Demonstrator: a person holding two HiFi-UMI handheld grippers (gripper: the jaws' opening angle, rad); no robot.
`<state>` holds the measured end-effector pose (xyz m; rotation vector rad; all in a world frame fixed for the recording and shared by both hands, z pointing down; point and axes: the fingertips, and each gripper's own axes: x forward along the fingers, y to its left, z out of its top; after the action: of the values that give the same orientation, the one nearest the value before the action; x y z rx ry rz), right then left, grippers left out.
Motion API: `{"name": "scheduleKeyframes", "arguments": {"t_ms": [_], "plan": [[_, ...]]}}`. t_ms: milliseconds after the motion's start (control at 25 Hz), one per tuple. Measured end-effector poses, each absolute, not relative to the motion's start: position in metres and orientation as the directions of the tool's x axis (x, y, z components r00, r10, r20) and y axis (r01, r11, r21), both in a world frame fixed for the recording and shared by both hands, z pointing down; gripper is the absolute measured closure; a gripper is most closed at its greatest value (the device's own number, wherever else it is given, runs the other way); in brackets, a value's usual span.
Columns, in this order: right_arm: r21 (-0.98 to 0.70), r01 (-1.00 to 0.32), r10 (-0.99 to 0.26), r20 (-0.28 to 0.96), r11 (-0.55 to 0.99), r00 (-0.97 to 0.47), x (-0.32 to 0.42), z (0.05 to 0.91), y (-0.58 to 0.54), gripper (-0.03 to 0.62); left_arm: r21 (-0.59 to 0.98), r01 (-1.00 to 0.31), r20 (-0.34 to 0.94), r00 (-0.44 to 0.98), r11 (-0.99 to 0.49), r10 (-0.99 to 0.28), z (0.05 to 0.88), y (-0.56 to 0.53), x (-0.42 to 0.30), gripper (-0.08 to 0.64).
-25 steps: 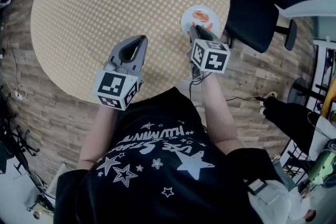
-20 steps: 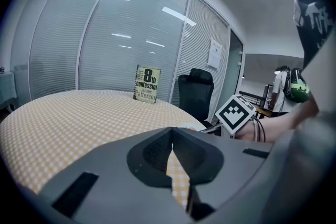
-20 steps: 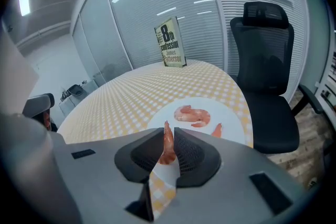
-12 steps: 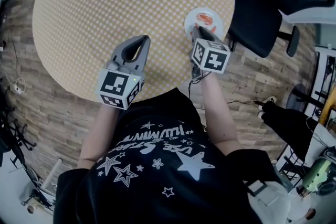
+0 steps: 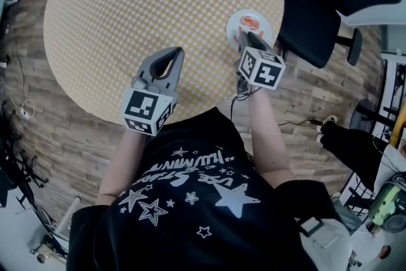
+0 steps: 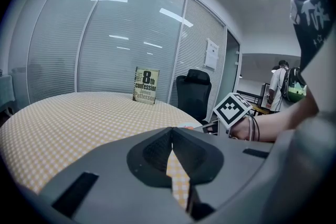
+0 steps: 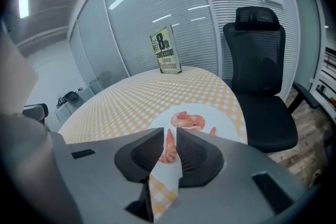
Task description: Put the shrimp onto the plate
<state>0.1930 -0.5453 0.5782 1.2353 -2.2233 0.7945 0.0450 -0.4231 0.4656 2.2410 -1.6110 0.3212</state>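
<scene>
A white plate (image 5: 257, 14) (image 7: 227, 122) sits near the right edge of the round checkered table (image 5: 139, 3). Pink shrimp (image 5: 250, 23) (image 7: 188, 119) lie on it. My right gripper (image 5: 245, 35) (image 7: 169, 132) hangs over the plate's near rim. Its jaws stand almost together, and a thin shrimp (image 7: 168, 150) sits in the narrow gap between them, with the white plate behind it. My left gripper (image 5: 172, 52) (image 6: 171, 131) hovers above the table's front part, well left of the plate. It is shut, its tips touch and it holds nothing.
A paperback book (image 6: 145, 85) (image 7: 166, 51) stands upright at the table's far side. A black office chair (image 5: 311, 16) (image 7: 257, 60) is right beside the plate's edge of the table. Glass walls stand behind the table. A person with a backpack (image 6: 286, 86) stands far off.
Both grippers and the plate have drifted slightly right in the head view. The right gripper keeps its place at the plate's near rim, and the left one stays shut.
</scene>
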Motion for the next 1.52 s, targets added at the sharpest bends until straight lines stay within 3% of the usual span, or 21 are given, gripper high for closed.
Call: {"name": "scheduleKeyframes", "arguments": {"t_ms": [440, 1000, 1520], "plan": [[-0.243, -0.9, -0.679, 0.594, 0.361, -0.432, 0.19, 0.538, -0.526, 0.525, 0.165, -0.938, 0.323, 0.344, -0.305, -0.882, 0.441, -0.401, 0.007, 0.551], [-0.26, -0.883, -0.734, 0.492, 0.39, -0.469, 0.124, 0.48, -0.453, 0.526, 0.126, -0.925, 0.238, 0.379, -0.359, -0.894, 0.398, -0.347, -0.074, 0.551], [-0.241, -0.909, -0.818, 0.4, 0.341, -0.413, 0.087, 0.431, -0.371, 0.545, 0.126, -0.851, 0.172, 0.526, -0.51, -0.833, 0.381, -0.298, -0.12, 0.551]]}}
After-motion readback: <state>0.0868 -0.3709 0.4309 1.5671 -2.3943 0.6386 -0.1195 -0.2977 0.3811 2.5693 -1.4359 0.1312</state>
